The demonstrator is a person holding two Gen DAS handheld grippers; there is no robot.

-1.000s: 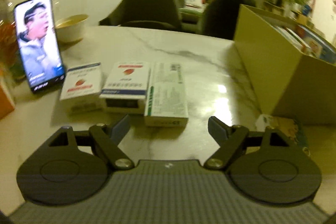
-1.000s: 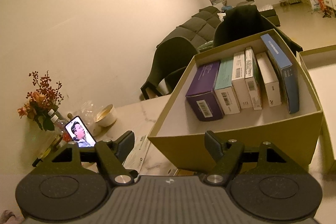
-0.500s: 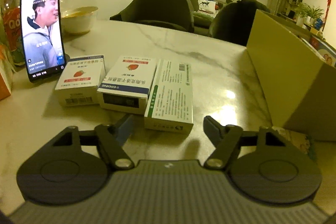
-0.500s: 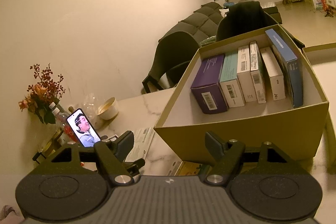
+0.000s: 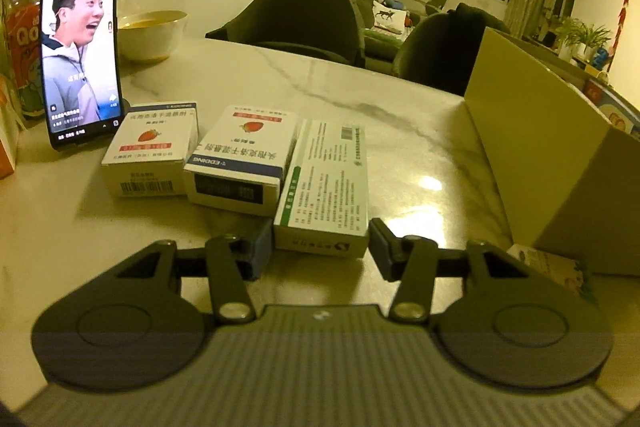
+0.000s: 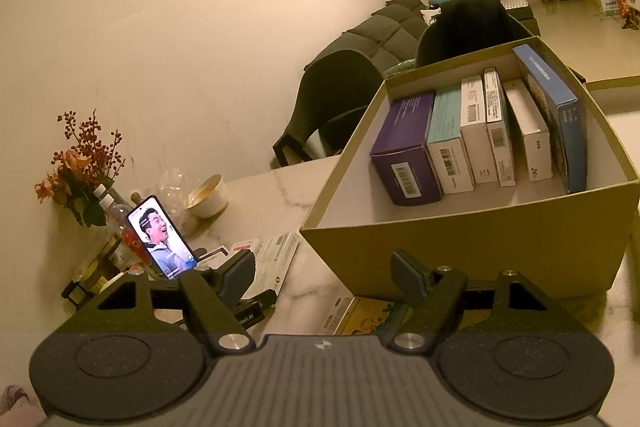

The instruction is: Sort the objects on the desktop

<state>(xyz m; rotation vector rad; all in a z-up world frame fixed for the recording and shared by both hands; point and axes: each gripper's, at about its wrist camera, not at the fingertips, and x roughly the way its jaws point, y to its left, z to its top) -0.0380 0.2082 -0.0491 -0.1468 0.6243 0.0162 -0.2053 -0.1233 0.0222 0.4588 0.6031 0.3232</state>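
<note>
1. The left tool [image 5: 321, 247] has just been closing around the near end of the green-striped box [image 5: 326, 185]; whether its pads are pressing yet, I cannot tell.
2. That box is lying flat on the table [image 5: 400, 131], its long axis running straight ahead of the tool.
3. The right tool [image 6: 323, 277] is hovering open and empty before the cardboard bin [image 6: 460, 251], farther from the box.
</note>
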